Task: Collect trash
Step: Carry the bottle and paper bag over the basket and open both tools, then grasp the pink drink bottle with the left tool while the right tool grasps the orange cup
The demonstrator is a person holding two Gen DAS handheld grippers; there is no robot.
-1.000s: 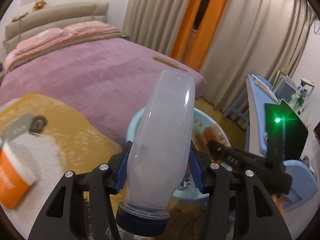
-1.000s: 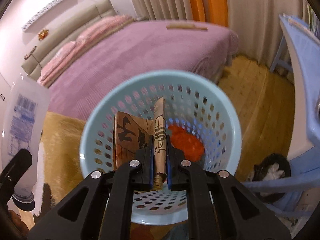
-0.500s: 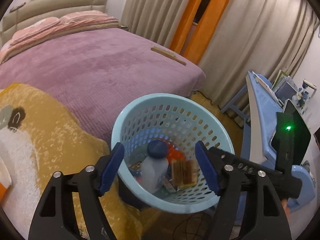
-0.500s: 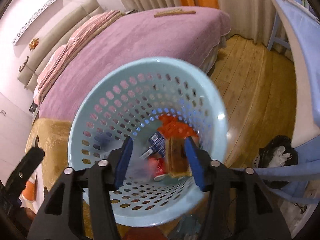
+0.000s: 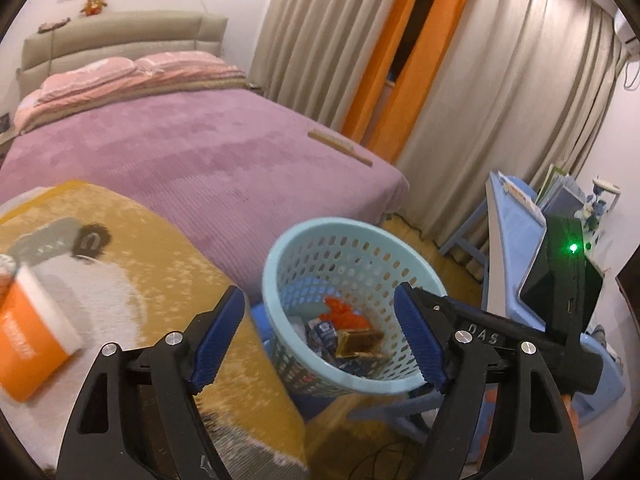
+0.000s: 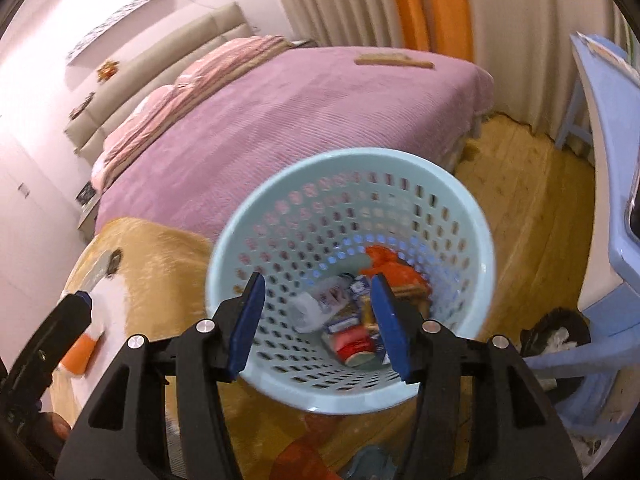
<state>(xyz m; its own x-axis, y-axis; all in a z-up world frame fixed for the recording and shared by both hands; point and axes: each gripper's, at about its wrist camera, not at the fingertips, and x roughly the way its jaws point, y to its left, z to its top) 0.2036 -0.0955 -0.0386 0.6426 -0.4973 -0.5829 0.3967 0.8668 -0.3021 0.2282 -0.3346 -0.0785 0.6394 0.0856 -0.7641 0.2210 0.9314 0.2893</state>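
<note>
Now both loads are in the basket [image 6: 352, 272]: the left gripper [image 5: 320, 340], wide open, has dropped its bottle [image 6: 316, 304], and the right gripper [image 6: 318, 322], half open and empty, its carton [image 6: 370, 306], freeing both for the next trash.

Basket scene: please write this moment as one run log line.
left tool: open, empty | right tool: open, empty | basket: holds bottle, can, wrappers
</note>
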